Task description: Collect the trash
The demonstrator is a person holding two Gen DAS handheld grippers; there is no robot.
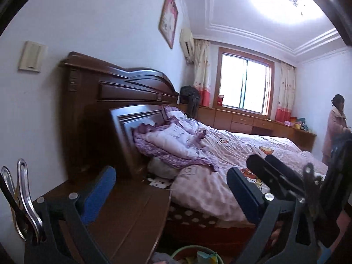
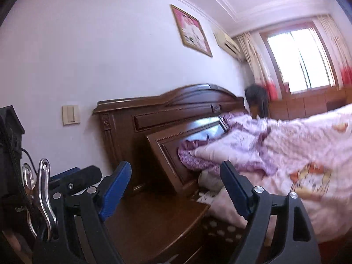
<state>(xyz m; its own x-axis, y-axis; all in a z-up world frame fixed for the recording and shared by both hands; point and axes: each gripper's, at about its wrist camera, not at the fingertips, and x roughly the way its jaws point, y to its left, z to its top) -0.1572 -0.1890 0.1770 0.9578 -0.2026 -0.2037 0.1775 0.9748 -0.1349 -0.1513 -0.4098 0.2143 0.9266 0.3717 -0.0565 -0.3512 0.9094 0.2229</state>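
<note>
My left gripper (image 1: 170, 184) is open, with nothing between its blue pads. It hangs above a brown wooden nightstand (image 1: 132, 209) beside the bed. At the bottom edge of the left wrist view a green-rimmed bin (image 1: 182, 250) shows, with yellow-green scraps (image 1: 206, 257) inside. My right gripper (image 2: 176, 187) is also open and empty, pointing at the nightstand (image 2: 154, 220) and the bed's headboard (image 2: 176, 114). Each gripper appears in the other's view: the right gripper (image 1: 260, 159) over the quilt, the left gripper (image 2: 83, 173) at the left. No loose trash shows on the nightstand.
A bed with a pink quilt (image 1: 220, 176) and purple pillows (image 1: 167, 145) fills the middle. A tilted wooden panel (image 1: 125, 132) leans at the bed's head. Low cabinets (image 1: 242, 121) run under the window. A person in a pink robe (image 1: 336, 127) stands at far right.
</note>
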